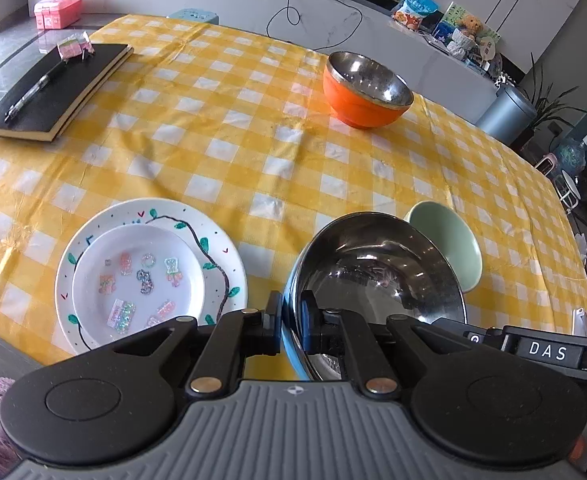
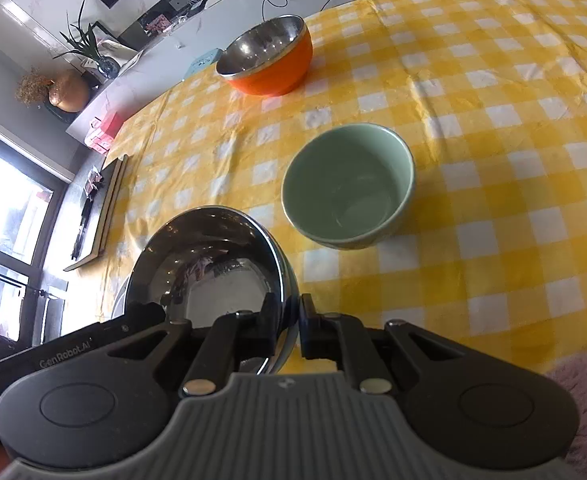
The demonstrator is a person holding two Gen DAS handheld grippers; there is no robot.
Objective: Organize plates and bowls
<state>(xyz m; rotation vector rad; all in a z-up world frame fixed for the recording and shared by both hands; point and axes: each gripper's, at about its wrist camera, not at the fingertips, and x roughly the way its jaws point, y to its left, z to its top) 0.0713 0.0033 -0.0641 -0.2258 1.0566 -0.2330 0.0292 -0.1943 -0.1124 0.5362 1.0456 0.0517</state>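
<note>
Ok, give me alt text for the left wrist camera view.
The left gripper clamps the rim of a blue steel-lined bowl, tilted above a yellow checked tablecloth. A green bowl sits just behind it, two stacked plates to its left, and an orange bowl farther back.

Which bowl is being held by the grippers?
The blue steel-lined bowl, rim clamped by both grippers; the orange bowl and green bowl sit free.

A surface (image 1: 253, 128) draped in a yellow-and-white checked cloth carries an orange bowl with a steel lining (image 1: 367, 90), a pale green ceramic bowl (image 2: 349, 186), a black notebook (image 1: 59, 88) with a pen (image 1: 33, 90) on it, and a white leaf-painted plate (image 1: 221, 248) bearing a smaller white plate (image 1: 139, 282).
</note>
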